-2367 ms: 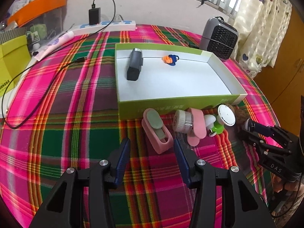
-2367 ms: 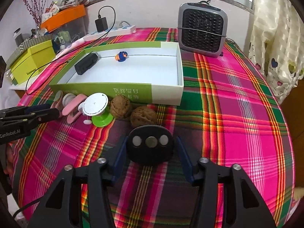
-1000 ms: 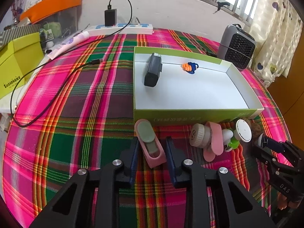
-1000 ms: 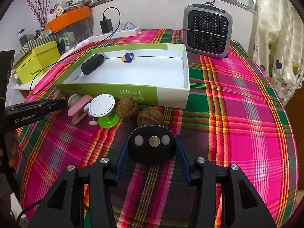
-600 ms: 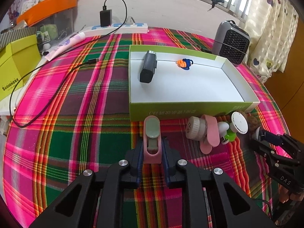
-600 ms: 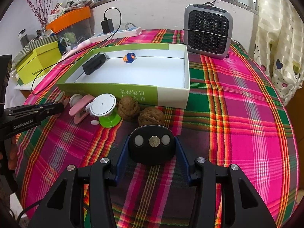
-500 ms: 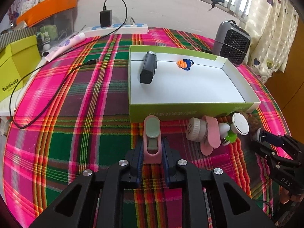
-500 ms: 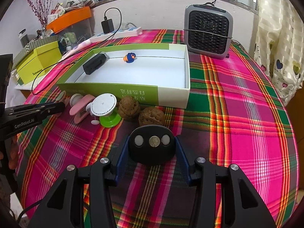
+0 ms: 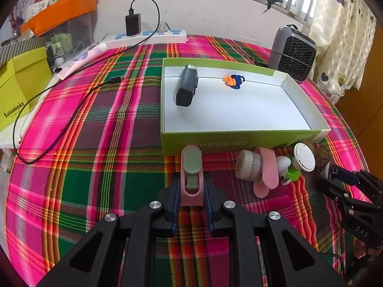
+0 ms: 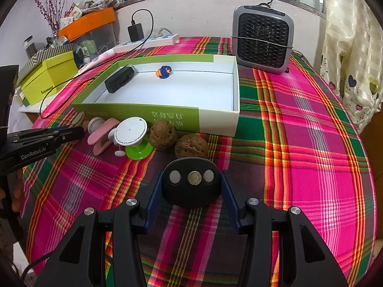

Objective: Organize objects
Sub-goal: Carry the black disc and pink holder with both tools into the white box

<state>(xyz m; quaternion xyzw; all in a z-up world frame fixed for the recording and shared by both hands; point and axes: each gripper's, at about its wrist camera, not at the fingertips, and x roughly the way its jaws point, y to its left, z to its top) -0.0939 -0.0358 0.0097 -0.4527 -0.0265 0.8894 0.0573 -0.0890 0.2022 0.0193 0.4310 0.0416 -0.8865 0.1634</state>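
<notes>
Left hand-held gripper (image 9: 191, 192) pinching pink clip (image 9: 191, 175) just before green box (image 9: 241, 138); right hand-held gripper (image 10: 191, 191) clamping black device (image 10: 190, 182). Possibly catching box's near wall, slipping free.

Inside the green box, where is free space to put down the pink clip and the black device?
The box floor is bare across its near half and right side, bordered by the black case at far left and the small orange-blue toy at the far wall. Crowded: the cloth before the front wall, with a jar, a pink holder, a white-green toy and two walnuts.
</notes>
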